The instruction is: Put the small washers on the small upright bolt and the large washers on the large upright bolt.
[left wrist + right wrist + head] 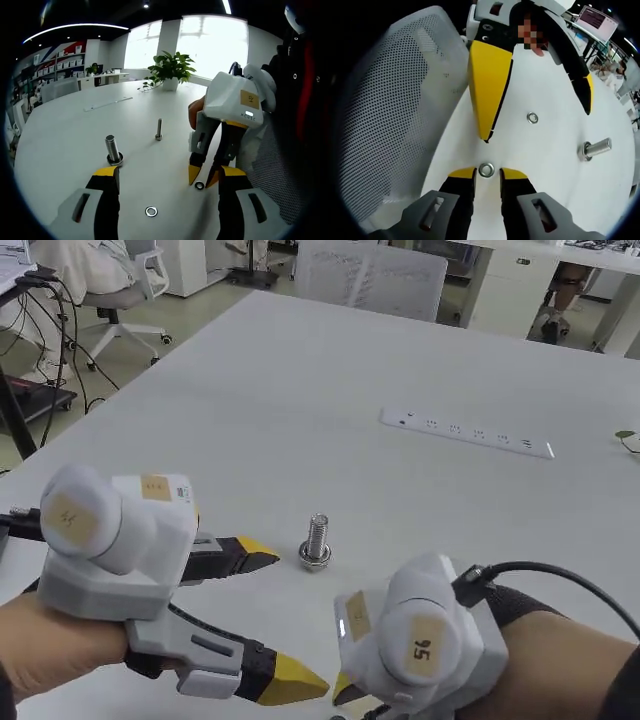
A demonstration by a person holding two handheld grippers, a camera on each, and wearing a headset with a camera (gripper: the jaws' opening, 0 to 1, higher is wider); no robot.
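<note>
Right tongs (488, 173) were low over the white tabletop (330, 390). They were parted only narrowly, not clenched, with a yellow tip on either side of a washer (486, 170) lying flat on the surface.

Left tongs (167, 172) were released and spread wide, gripping nothing. In the right gripper view one of their yellow jaws hung just beyond the flanked washer. A second washer (151, 211) lay loose between the left tongs' jaws, near the first but apart from it. I could not tell the two washers' sizes apart.

The large bolt (316, 538) stood upright near the tabletop's middle, just past the left tongs' tips, with one washer at its base (116, 161). The small bolt (159, 129) stood upright farther out, well apart from the large one.

In the head view the right tongs' own housing hid their tips and the washer.

Surroundings: a power strip (465, 432) lay flat beyond the bolts. A potted plant (170, 70) stood at the far edge by the windows. A mesh chair (370, 280) stood against the tabletop's far side.
</note>
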